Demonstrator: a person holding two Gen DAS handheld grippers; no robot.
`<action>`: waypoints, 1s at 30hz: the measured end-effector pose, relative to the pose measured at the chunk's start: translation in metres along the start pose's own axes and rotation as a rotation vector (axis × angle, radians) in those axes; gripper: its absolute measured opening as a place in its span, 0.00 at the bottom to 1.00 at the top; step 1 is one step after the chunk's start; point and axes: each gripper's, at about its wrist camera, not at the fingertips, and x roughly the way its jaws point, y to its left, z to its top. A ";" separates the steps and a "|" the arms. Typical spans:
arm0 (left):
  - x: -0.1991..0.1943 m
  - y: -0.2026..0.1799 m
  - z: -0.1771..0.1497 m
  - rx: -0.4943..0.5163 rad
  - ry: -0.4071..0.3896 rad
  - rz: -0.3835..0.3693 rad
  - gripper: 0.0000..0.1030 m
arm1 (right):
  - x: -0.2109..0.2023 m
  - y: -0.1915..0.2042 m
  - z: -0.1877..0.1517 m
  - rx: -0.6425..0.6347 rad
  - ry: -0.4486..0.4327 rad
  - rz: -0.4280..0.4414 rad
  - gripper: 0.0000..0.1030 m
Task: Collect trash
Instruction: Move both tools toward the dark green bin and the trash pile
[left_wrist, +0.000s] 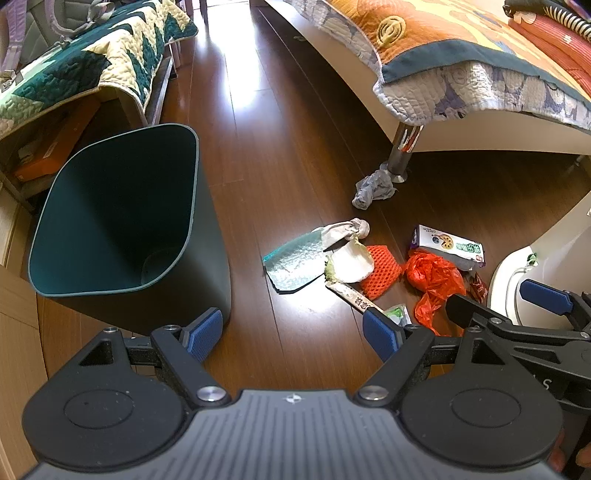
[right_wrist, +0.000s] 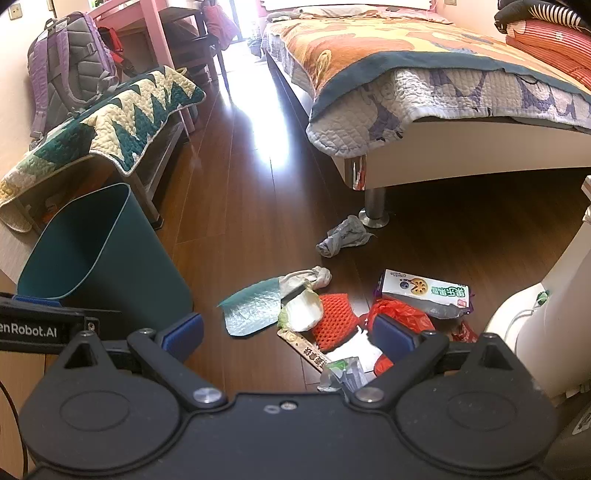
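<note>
The left gripper and the right gripper both tip down, wide apart and holding nothing

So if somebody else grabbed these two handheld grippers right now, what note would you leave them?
Left gripper: open, empty, above bare floor beside the dark green plastic bin.
Right gripper: open, empty, over the litter pile.
Bin: upright on the wooden floor; no trash visible inside.
Done: nothing collected yet.
Left: silver-green bubble mailer, orange foam net, red plastic bag, white printed carton, and the crumpled grey cloth by the metal bed leg, if it counts as trash.
</note>
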 end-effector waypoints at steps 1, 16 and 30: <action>0.000 0.000 0.000 0.000 0.001 -0.001 0.81 | 0.001 0.001 0.000 -0.001 0.001 -0.002 0.95; -0.005 0.002 0.000 -0.009 -0.009 0.007 0.81 | -0.001 0.001 0.002 -0.004 -0.005 0.001 0.95; -0.009 0.009 0.002 -0.025 -0.020 0.013 0.81 | -0.005 0.010 0.008 -0.031 -0.012 0.011 0.95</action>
